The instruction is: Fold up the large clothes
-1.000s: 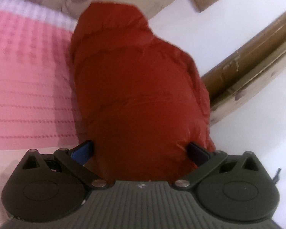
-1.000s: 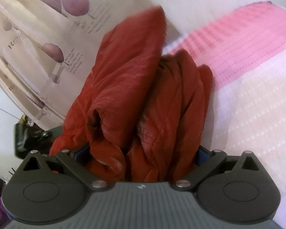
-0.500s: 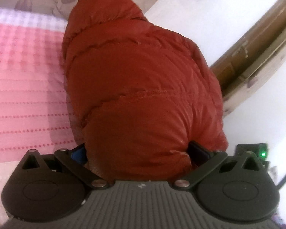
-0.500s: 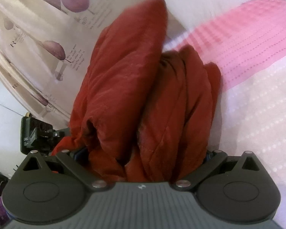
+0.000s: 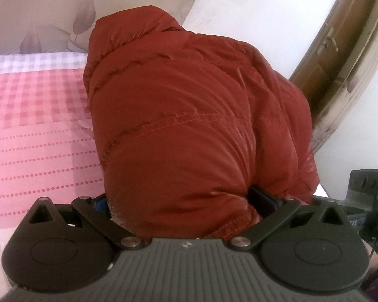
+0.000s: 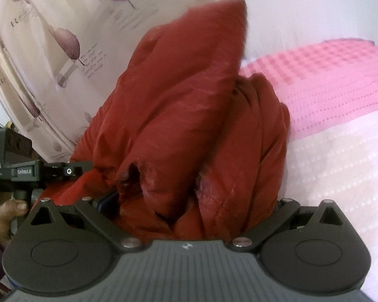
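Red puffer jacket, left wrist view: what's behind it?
Behind the red puffer jacket show pink bedspread, leaf-print curtain and wooden door. The bed directly behind is covered; the left claw grips it.

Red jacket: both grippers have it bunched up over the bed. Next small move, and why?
Probably lower both together and lay the red jacket onto the pink bedspread. The left gripper and right gripper each clamp a thick bunch, and the jacket hangs in loose vertical folds, not flat, so no clean fold can be made in the air. Spread it first.
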Tool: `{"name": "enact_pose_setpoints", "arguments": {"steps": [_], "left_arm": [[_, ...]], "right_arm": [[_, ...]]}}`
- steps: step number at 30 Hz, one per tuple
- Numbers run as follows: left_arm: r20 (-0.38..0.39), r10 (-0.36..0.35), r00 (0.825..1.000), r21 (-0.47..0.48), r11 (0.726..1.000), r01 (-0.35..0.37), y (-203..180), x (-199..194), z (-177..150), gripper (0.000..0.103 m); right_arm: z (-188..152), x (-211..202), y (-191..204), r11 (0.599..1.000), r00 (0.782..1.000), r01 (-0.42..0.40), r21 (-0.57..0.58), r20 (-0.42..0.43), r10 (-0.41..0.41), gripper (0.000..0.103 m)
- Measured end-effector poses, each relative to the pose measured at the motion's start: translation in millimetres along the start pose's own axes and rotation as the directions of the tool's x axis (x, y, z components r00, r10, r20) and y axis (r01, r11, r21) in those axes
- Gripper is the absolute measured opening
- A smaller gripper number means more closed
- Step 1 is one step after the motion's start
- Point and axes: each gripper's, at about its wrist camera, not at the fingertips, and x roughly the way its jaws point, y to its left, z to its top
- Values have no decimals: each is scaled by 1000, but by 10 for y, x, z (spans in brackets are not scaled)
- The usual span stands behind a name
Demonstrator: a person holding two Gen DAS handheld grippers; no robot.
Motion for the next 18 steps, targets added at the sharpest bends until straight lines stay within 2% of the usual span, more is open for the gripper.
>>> {"name": "enact_pose_setpoints", "arguments": {"steps": [9,11,14,16,18], "left_arm": [[3,17,1000,27,999,-17,-67,-31,-11,103],[17,24,1000,56,998,-25,-97,-46,-30,101],[61,31,998,97,995,-36,-162,-108,-72,94],[88,38,995,108,993,-47,-197,-156,-83,92],[112,46,993,121,991,-60,-222,-205,-86,90]], "right_arm": [[32,23,-131,996,999,-42,80,-22,43,103],[5,24,-118,997,999,-43,59,-14,43,103],[-3,0,38,1000,1000,-14,-16,7,14,91],[10,-49,165,997,999,13,-74,34,-10,78],[20,-93,262,994,998,28,-106,59,-22,72]]}}
